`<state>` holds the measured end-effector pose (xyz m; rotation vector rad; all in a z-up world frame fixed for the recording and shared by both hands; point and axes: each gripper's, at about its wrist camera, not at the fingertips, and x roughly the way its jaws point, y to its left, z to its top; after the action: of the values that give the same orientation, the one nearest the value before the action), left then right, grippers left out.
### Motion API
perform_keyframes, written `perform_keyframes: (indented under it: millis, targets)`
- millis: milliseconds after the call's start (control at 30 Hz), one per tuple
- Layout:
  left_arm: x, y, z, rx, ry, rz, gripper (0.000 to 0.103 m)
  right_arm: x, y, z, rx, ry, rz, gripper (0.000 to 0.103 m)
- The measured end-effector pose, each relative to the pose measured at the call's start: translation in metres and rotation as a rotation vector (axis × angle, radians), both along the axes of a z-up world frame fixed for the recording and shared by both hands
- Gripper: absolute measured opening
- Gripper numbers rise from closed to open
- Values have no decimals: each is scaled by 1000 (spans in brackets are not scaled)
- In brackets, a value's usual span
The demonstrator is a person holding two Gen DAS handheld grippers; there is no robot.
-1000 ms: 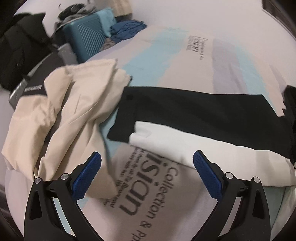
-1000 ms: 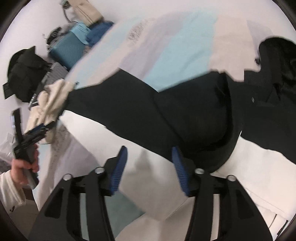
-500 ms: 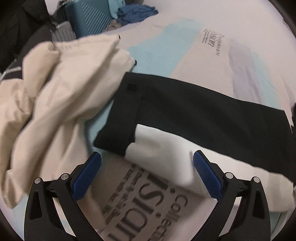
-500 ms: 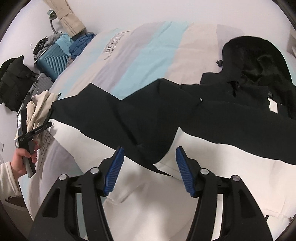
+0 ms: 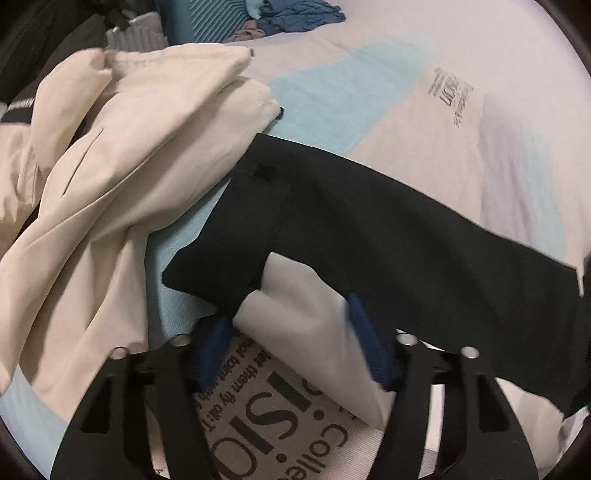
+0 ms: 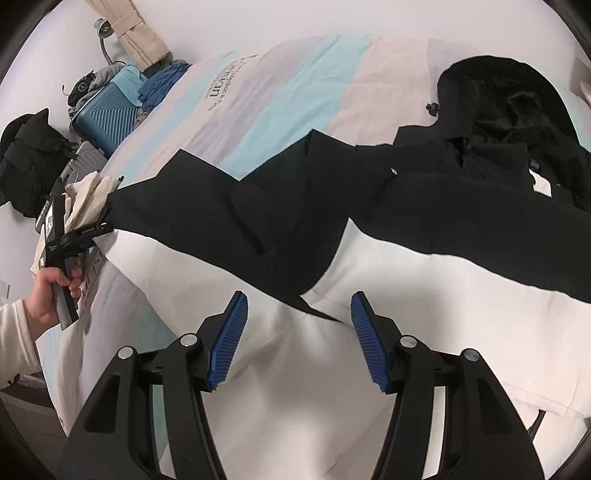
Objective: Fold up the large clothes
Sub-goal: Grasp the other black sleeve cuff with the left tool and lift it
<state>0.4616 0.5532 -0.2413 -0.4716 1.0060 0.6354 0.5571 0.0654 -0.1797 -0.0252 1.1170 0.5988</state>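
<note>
Centrally, the black-and-white jacket (image 6: 280, 221) lies spread across the bed (image 6: 288, 96). Left hand-held gripper (image 5: 291, 343), lower centre, has just been closing, the white cuff (image 5: 295, 314) between its jaws; whether it pinches is unclear. Right hand-held gripper (image 6: 297, 332) stands half-spread, empty.

Striped bed cover (image 6: 295, 85) (printed lettering), teal suitcase (image 6: 105, 112), white wall (image 6: 258, 18)
</note>
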Motion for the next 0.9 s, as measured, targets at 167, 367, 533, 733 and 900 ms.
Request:
perform_keyframes:
  millis: [167,367,533,733,900]
  targets:
    - [-8,6,8,-27,-61,28,31,-2,-6,0,6,-1,-10,56]
    - [-7,-6,22,2,-91,-22,21,-1,-14,-2,5,5,-24,56]
    - [-22,-18,35,27,-115,-49,21,-3,-18,-3,11,13,-32,56]
    - [-4,-52,53,45,-144,-161,18,-6,-19,0,21,11,-36,56]
    - [10,-82,68,58,-167,-226,14,-6,-25,5,21,1,-34,56]
